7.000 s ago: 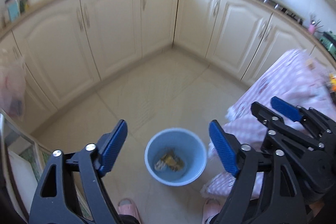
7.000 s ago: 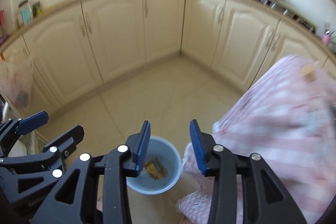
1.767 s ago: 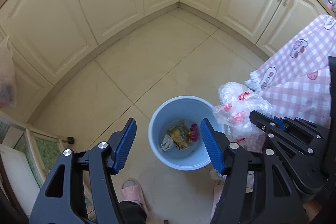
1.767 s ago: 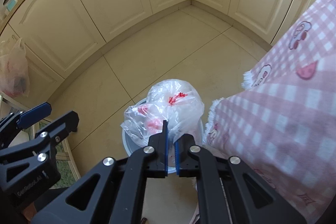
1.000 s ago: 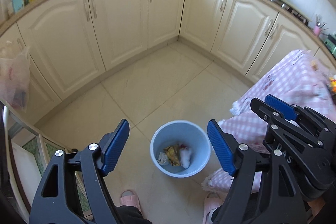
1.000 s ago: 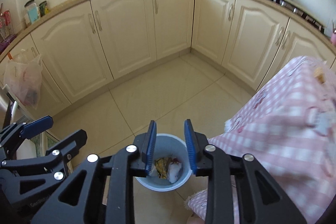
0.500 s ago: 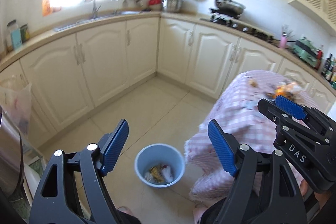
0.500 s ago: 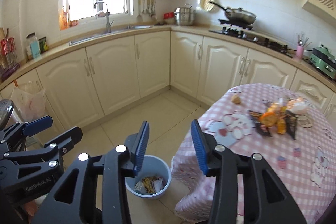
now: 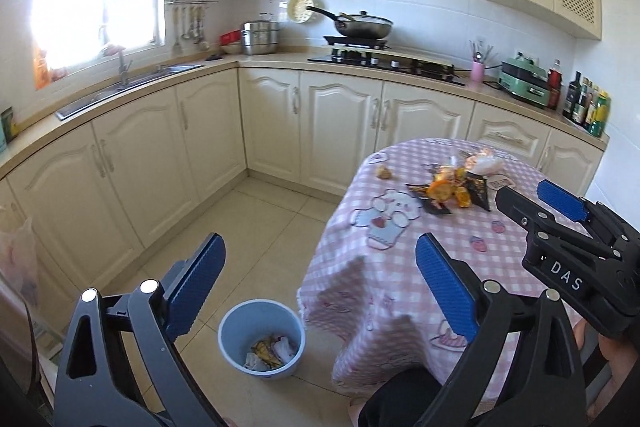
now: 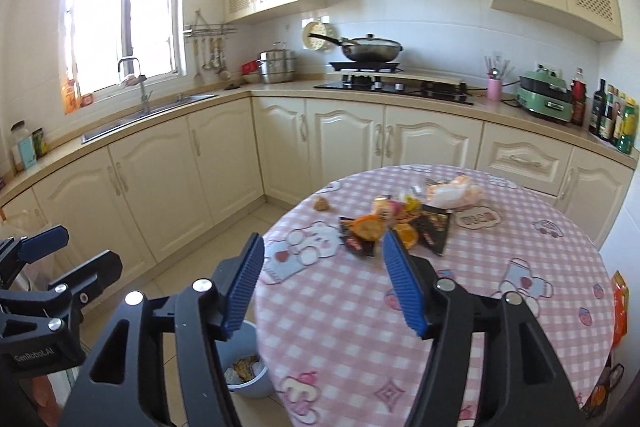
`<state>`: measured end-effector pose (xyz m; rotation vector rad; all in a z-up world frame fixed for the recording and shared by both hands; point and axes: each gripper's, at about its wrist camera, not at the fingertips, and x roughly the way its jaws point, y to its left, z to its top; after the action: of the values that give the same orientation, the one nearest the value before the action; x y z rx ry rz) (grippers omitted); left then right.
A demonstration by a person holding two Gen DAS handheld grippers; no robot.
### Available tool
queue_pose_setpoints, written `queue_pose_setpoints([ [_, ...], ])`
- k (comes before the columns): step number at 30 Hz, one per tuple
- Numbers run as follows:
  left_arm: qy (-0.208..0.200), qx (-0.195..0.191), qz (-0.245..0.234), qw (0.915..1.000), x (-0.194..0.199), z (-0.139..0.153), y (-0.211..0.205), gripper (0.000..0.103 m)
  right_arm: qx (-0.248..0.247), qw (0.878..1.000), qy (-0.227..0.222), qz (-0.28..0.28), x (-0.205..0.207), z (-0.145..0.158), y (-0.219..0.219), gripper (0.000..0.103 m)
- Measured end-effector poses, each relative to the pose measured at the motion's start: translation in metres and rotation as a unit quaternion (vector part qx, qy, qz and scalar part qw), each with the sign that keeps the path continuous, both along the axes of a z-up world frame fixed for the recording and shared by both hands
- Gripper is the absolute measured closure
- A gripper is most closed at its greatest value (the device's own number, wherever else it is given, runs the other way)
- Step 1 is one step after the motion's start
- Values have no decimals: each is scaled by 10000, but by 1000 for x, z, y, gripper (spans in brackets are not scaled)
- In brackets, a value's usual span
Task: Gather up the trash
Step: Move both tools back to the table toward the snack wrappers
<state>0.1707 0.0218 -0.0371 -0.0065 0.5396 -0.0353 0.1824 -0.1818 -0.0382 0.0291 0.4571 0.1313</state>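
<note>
Wrappers (image 10: 394,227) and other scraps lie heaped on the far part of the round counter (image 10: 360,327) with its pink checked cloth, beside a crumpled clear bag (image 10: 454,195), while a lone crumb-like scrap (image 10: 320,203) sits apart near the counter's left edge. The right gripper (image 10: 323,283) hangs over the near cloth with fingers spread wide and holding nothing. The left gripper (image 9: 316,281) is likewise wide apart and unladen above the floor, where the blue bin (image 9: 262,339) stands just beside the hanging cloth with trash inside.

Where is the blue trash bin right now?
The blue trash bin stands on the floor beside the table's draped edge, low in the left wrist view.
</note>
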Motion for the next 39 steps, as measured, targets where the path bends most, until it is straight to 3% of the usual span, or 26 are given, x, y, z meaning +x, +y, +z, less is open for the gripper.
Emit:
queue_pose_setpoints([
  [15,573,100,-765,9954,67,-21,-101,9,372,9939,418,-951,42,-37,-108,40],
  [25,967,-43,-929,9910,121,-47,-128,9,485,9865,747,-1375,76,-62,-158,39],
  [39,890,203,-1161,9890,202,-58,-160,11,609,9846,1105,-1212,143,-78,-156,39],
])
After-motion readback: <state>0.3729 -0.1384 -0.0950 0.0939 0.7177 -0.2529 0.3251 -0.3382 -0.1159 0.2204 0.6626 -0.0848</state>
